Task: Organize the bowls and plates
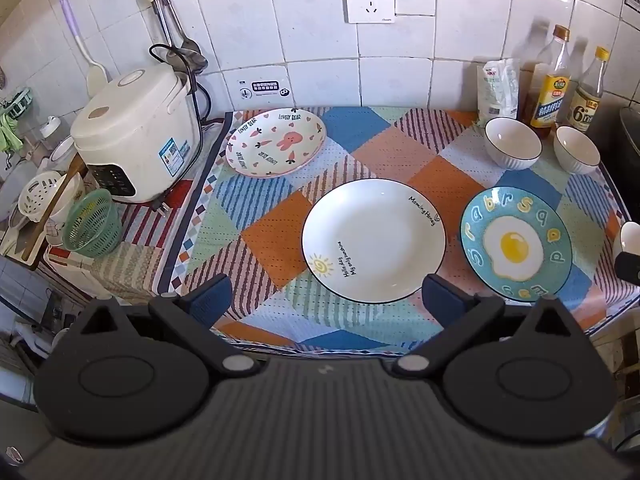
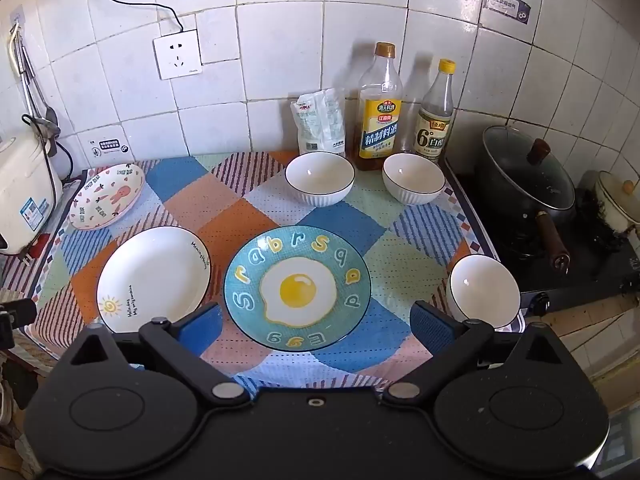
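Observation:
On the patchwork cloth [image 1: 276, 240] lie three plates: a pink rabbit plate [image 1: 276, 142] [image 2: 107, 196] at the back left, a white sun plate [image 1: 374, 240] [image 2: 154, 278] in the middle, and a blue fried-egg plate [image 1: 516, 244] [image 2: 298, 288] to its right. Two white bowls [image 2: 320, 178] [image 2: 414, 178] stand at the back, a third bowl [image 2: 484, 290] near the front right. My left gripper [image 1: 326, 300] hovers open above the cloth's front edge, before the white plate. My right gripper [image 2: 316, 326] hangs open over the near rim of the egg plate. Neither holds anything.
A rice cooker [image 1: 138, 134] and a green basket [image 1: 94, 226] stand at the left. Two bottles [image 2: 378, 108] [image 2: 434, 114] and a white bag [image 2: 320, 122] line the tiled back wall. A lidded dark pot [image 2: 528, 176] sits on the stove to the right.

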Available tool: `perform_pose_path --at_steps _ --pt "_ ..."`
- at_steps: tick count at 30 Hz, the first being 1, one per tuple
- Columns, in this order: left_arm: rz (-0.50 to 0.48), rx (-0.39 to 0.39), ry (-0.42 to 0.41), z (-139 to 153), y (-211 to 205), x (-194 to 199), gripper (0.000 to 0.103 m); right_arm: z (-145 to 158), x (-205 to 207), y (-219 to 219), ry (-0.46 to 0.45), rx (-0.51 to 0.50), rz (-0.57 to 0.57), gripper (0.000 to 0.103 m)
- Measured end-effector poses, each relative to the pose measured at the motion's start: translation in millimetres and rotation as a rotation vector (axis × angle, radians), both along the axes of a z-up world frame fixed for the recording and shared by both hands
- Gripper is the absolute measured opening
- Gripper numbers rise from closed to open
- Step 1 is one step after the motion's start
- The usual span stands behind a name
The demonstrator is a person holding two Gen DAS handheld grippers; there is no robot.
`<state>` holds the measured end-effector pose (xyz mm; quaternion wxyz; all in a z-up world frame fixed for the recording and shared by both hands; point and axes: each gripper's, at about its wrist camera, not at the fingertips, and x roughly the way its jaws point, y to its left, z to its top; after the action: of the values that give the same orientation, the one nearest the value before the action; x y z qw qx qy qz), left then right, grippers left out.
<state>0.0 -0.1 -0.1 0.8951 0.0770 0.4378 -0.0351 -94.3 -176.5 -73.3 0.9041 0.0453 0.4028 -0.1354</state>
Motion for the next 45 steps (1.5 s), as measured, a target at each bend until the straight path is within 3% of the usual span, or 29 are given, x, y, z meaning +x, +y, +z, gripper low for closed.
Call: perform_pose_path --at_steps 26,45 --pt "-0.043 -0.037 0.035 -11 -5 -9 0.103 4 -10 3 -0.015 0.011 0.008 0.102" --pt "-0.043 -0.011 -0.003 -17 -4 -13 0.103 -6 -15 4 -0.023 0.018 -0.002 0.102"
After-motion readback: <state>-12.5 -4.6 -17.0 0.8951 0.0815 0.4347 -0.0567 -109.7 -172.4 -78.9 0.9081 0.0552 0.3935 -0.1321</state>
